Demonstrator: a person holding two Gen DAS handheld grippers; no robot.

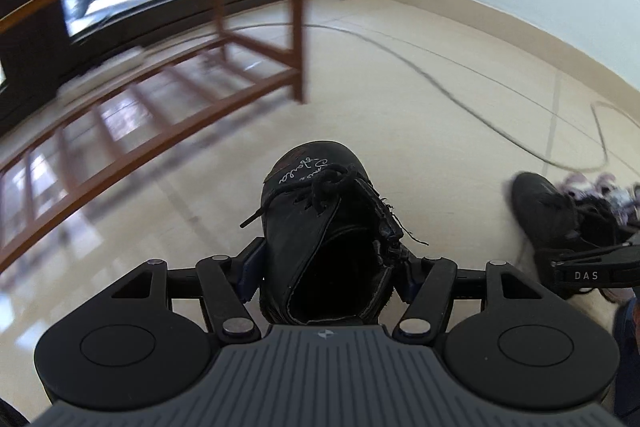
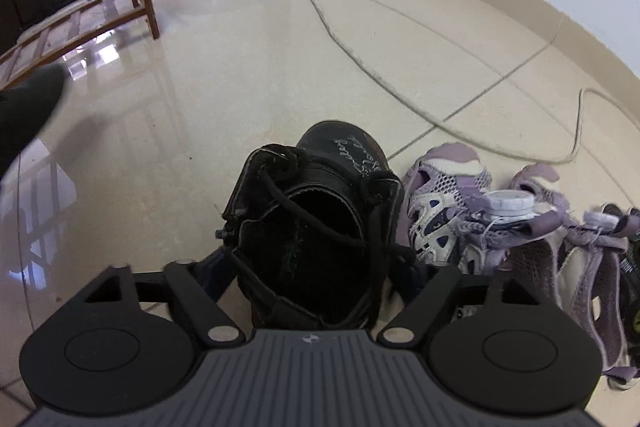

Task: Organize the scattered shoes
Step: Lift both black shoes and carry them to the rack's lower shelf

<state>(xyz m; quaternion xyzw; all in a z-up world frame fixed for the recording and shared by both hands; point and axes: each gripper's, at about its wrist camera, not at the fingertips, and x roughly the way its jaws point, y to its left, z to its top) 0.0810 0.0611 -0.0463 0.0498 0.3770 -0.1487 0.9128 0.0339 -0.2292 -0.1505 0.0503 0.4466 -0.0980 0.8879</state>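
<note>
- Between the fingers of my left tool [image 1: 332, 263]: a black lace-up shoe [image 1: 312, 211], toe pointing away, opening twd the cam. Pads sit against both its sides, so the tool is clamped on it.
- The tiled floor [image 1: 400, 99] shows below that shoe; can't tell from this view if the sole touches it. Bkgd is motion-blurred.
- Wooden shoe rack [image 1: 168, 75] stands ahead-left, slatted lower shelf bare where I can see it, well apart from the shoe.
- Right tool [image 2: 318, 271] straddles the second black lace-up shoe [image 2: 320, 211], which stands upright on the floor, toe away, laces loose across the opening.
- Fingers are at both flanks of that shoe, but I can't tell whether the pads press on it.
- Purple mesh sneakers [image 2: 448, 195], a pair, lie just beside it on the right; the nearer one touches it.
- A pale cable [image 2: 340, 39] snakes over the floor behind the shoes.
</note>
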